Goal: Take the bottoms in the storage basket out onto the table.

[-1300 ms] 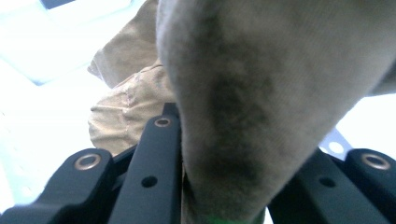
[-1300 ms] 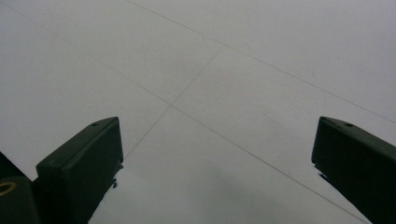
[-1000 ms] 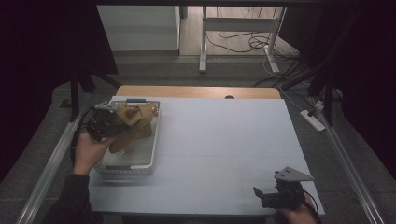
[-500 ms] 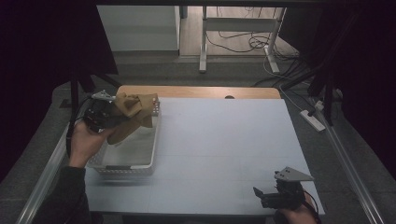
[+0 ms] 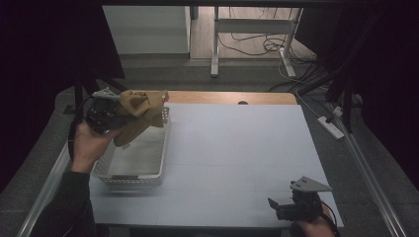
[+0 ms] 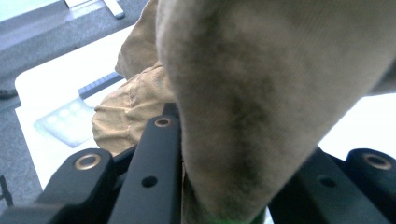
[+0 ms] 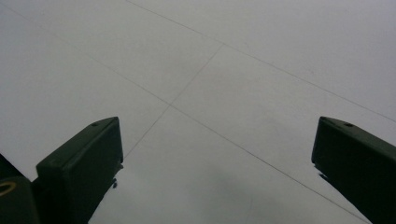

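Note:
A tan cloth hangs bunched above the far end of the white basket, with my left gripper shut on it. In the left gripper view the cloth fills the space between the black jaws and drapes over them. My right gripper rests low at the table's near right edge. Its two dark jaws stand wide apart in the right gripper view, around my right gripper's middle, with bare table between them.
The white basket sits at the table's left side and its bottom looks bare. A pale table top spreads to the right of it. A wooden strip runs along the far edge. Beyond lie a desk frame and cables on the floor.
My left hand has lifted the tan cloth up out of the basket and a little toward the far end. The right gripper has stayed put.

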{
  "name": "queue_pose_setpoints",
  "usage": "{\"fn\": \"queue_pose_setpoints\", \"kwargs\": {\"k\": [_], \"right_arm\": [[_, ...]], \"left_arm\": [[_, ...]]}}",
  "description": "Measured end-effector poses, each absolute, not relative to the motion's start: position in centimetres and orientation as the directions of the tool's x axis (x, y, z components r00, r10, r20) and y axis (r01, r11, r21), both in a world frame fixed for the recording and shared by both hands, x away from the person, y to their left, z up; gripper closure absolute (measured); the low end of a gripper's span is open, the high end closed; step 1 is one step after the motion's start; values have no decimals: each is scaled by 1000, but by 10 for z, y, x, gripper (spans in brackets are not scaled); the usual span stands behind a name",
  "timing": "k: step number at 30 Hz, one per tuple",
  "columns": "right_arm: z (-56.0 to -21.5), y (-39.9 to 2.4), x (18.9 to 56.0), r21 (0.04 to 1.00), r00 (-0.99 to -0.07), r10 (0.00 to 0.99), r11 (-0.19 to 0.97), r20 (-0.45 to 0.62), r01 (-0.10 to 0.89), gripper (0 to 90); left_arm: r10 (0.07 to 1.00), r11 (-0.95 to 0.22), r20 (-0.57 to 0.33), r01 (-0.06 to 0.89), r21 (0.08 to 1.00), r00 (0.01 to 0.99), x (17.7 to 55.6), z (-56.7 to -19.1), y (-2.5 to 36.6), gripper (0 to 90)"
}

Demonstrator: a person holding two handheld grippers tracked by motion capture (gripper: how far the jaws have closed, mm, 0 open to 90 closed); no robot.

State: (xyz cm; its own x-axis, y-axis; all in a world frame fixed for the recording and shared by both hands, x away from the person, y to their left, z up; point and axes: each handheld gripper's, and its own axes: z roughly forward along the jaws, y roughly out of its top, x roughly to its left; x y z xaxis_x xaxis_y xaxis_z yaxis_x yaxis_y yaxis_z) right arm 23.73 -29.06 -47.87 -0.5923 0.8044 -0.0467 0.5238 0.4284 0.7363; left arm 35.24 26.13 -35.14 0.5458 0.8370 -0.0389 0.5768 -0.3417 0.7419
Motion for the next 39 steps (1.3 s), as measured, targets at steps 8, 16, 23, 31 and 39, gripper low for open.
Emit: {"fn": "queue_pose_setpoints", "kwargs": {"k": [8, 16, 23, 31, 39], "right_arm": [[-479, -291, 237, 736, -592, 805, 428, -47, 524, 22], [-479, -291, 237, 736, -593, 804, 428, -45, 524, 22], [-479, -291, 237, 736, -593, 804, 428, -46, 524, 22], [-479, -291, 237, 737, -589, 807, 424, -43, 527, 21], [-479, -292, 237, 738, -588, 808, 421, -41, 527, 20]], "left_arm": [[825, -358, -20, 549, 755, 565, 354, -341, 252, 760], [809, -368, -21, 535, 760, 587, 356, -335, 242, 760], [788, -374, -39, 528, 763, 614, 359, -335, 231, 760], [760, -397, -44, 516, 759, 649, 365, -335, 214, 760], [736, -408, -58, 511, 757, 674, 369, -338, 202, 760]]}}
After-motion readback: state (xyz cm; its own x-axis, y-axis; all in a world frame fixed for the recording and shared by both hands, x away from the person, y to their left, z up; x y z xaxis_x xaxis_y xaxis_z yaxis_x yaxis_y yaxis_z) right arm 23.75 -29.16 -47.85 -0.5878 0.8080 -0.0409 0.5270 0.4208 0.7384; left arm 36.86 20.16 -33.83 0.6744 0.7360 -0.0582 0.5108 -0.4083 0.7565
